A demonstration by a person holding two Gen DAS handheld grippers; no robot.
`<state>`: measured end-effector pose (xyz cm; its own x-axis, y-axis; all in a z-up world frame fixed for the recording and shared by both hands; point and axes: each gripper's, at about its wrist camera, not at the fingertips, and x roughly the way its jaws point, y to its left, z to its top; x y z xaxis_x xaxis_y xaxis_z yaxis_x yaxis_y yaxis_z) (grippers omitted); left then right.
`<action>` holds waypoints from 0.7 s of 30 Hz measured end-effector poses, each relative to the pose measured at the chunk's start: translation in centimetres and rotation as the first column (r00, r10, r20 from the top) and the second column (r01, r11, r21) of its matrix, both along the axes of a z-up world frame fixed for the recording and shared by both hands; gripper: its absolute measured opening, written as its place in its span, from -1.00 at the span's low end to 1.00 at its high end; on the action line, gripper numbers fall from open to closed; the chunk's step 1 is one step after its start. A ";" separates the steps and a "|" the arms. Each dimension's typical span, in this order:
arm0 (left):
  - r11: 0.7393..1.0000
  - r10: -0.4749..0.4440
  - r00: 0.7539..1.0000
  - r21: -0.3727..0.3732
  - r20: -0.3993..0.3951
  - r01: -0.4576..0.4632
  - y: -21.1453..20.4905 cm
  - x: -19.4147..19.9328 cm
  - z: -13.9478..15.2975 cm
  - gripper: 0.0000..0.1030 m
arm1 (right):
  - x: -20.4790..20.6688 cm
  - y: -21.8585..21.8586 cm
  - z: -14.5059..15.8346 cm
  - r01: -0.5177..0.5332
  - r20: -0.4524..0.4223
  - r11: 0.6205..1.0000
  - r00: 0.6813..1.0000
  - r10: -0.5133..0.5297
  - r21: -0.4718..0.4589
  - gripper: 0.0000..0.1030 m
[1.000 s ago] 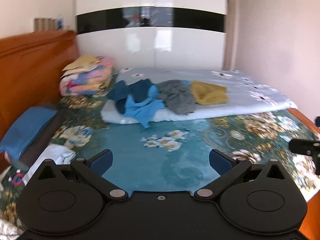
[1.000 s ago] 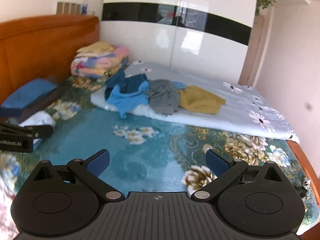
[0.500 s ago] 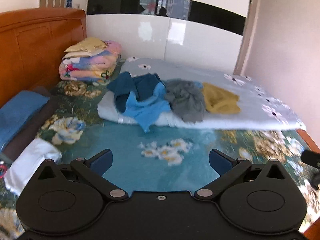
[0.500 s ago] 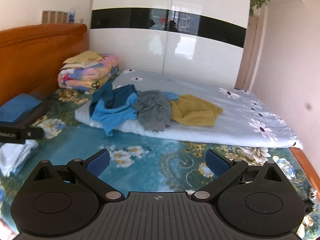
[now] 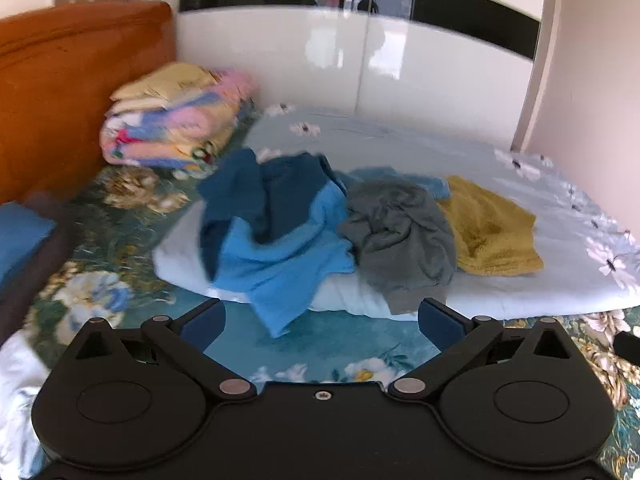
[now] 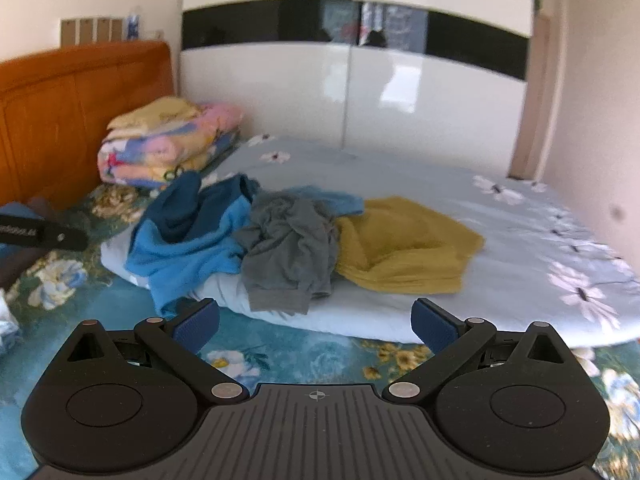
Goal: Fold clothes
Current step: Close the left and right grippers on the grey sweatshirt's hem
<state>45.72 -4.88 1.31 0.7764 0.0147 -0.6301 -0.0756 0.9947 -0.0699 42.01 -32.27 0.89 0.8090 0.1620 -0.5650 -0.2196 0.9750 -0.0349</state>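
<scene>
Blue, grey [image 6: 290, 246] and mustard clothes [image 6: 404, 246] overlap at 12 o'clock; either wide-open, empty claw (left [image 5: 322, 322], right [image 6: 315, 320]) could snag two garments.

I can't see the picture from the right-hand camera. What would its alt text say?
Three crumpled garments, a blue top, a grey one and a mustard one, lie unfolded on a pale quilt on a bed. The open right gripper fills the foreground, holding nothing; folded blankets sit by the orange headboard.
</scene>
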 end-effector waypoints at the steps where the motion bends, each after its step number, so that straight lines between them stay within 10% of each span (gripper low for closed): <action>1: 1.000 -0.009 1.000 0.007 -0.025 0.009 -0.6 1.5 -0.6 0.98 | 1.5 0.0 -0.7 -0.014 -0.006 1.000 1.000 0.014 0.008 1.00; 7: 0.997 -0.030 0.999 0.067 -0.013 0.031 -4.6 9.1 -5.2 0.98 | 10.2 0.0 -5.4 -0.073 -0.066 0.996 0.995 0.077 0.057 1.00; 21: 0.993 0.097 0.990 -0.050 -0.100 -0.102 -8.1 21.5 -15.7 0.93 | 23.4 -2.6 -15.6 0.064 -0.174 0.969 0.984 -0.022 0.239 1.00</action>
